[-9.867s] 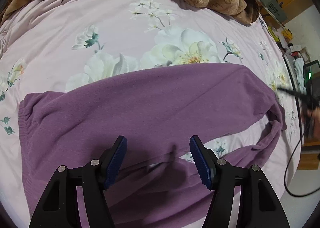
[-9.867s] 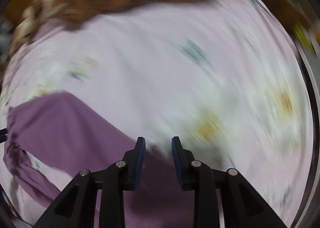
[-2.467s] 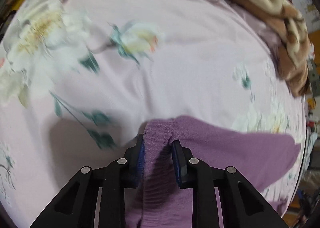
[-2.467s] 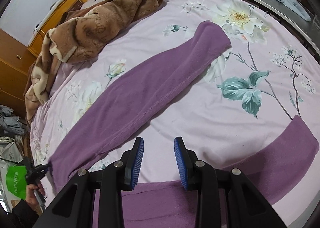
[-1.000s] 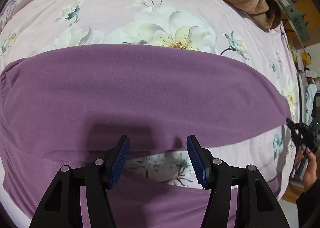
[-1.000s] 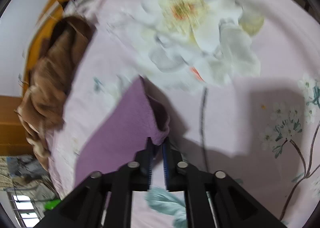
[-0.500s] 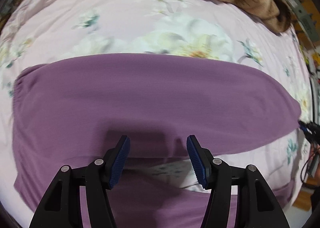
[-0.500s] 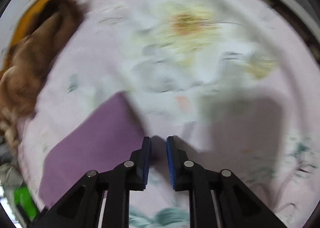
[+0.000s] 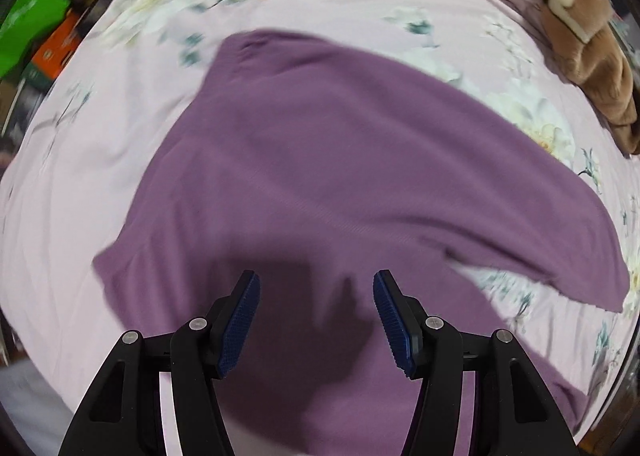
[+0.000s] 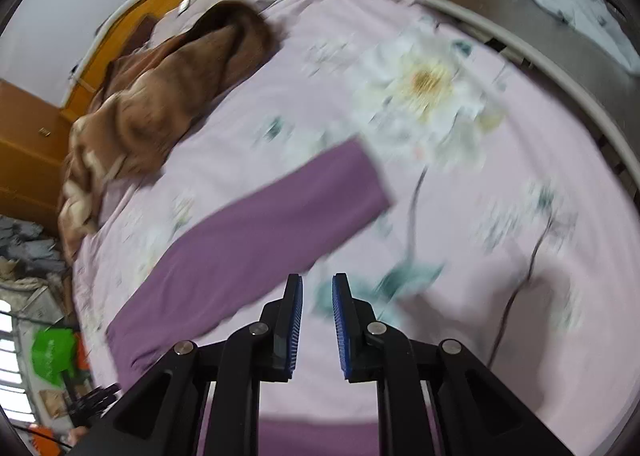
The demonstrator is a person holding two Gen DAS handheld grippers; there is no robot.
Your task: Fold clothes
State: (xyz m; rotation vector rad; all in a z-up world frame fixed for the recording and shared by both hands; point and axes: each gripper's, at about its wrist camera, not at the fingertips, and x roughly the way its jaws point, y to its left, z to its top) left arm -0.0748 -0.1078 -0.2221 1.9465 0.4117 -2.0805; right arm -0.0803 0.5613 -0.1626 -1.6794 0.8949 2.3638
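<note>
Trousers (image 9: 320, 160) of purple fleece lie spread, legs apart, on the bed (image 10: 460, 196), so folding remains; left gripper (image 9: 316, 320) is wide open, right gripper (image 10: 317, 320) is slightly parted and holds nothing.

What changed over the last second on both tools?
The right tool let go of the leg end of the purple trousers and backed off; its jaws now stand slightly apart, empty. The left tool swung left toward the waistband end, still open and empty. The trousers and the brown blanket still lie on the floral sheet.
</note>
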